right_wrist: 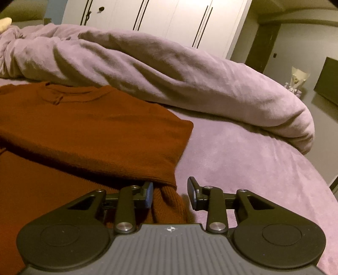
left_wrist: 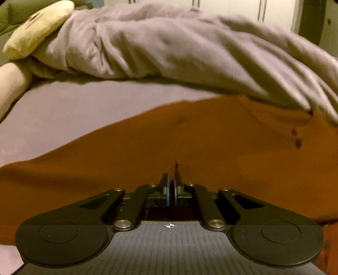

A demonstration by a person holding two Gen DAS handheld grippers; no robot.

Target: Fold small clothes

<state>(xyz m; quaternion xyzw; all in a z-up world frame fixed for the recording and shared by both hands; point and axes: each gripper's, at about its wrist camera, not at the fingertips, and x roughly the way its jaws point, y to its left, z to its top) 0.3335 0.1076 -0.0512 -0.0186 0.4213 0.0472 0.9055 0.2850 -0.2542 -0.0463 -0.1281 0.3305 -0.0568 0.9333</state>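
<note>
A rust-orange knit sweater [right_wrist: 90, 127] lies on a purple bed sheet [right_wrist: 253, 169], one part folded over the rest. In the left wrist view the sweater [left_wrist: 190, 137] fills the middle. My left gripper [left_wrist: 171, 179] is shut, pinching a fold of the sweater's fabric. My right gripper [right_wrist: 170, 193] is open at the sweater's right edge. A ribbed cuff or hem [right_wrist: 166, 203] lies between its fingers, near the left fingertip [right_wrist: 149, 195]; the right fingertip [right_wrist: 192, 194] is over the sheet.
A bunched grey-lilac duvet [right_wrist: 169, 69] lies along the far side of the bed, just behind the sweater [left_wrist: 179, 48]. A yellow plush toy [left_wrist: 36, 27] lies at the far left. White wardrobe doors [right_wrist: 169, 19] stand behind. The bed edge curves at right.
</note>
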